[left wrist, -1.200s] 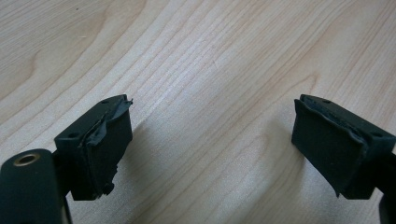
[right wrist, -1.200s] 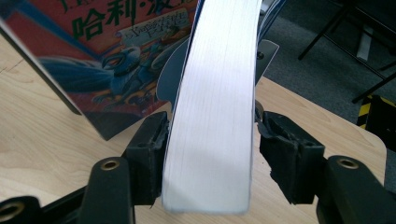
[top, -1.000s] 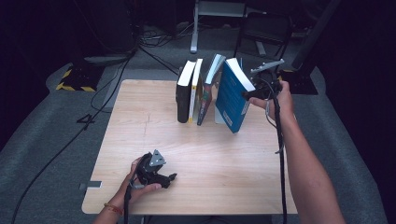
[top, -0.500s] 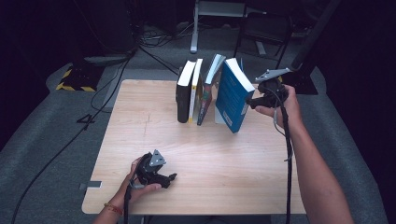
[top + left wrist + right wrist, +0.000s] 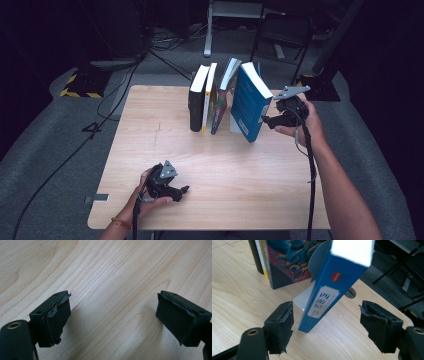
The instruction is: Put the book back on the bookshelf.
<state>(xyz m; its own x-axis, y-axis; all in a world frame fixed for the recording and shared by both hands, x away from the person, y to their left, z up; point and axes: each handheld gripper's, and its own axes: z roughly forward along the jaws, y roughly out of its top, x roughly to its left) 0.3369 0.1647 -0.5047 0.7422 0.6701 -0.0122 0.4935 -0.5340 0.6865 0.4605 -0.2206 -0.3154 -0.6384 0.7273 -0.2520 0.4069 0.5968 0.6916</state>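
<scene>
A blue book point(image 5: 249, 102) stands tilted at the right end of a row of books at the back of the wooden table point(image 5: 150, 145). My right gripper point(image 5: 267, 120) is just right of it, at its lower spine. In the right gripper view the blue spine point(image 5: 324, 300) rises in the gap ahead of my right gripper point(image 5: 327, 330). Its jaws have just been opening and neither pad touches the book. My left gripper point(image 5: 182, 191) rests near the table's front edge. It is open point(image 5: 112, 320) over bare wood with nothing between its jaws.
Left of the blue book stand a white bookend point(image 5: 303, 298), an illustrated book point(image 5: 223, 95), a yellow-edged book point(image 5: 208, 97) and a black book point(image 5: 196, 100). Cables, a chair point(image 5: 280, 30) and a metal stand point(image 5: 225, 15) lie on the grey floor behind the table.
My right hand has come lower and a little nearer along the blue book's right edge. The left hand and the books have not moved.
</scene>
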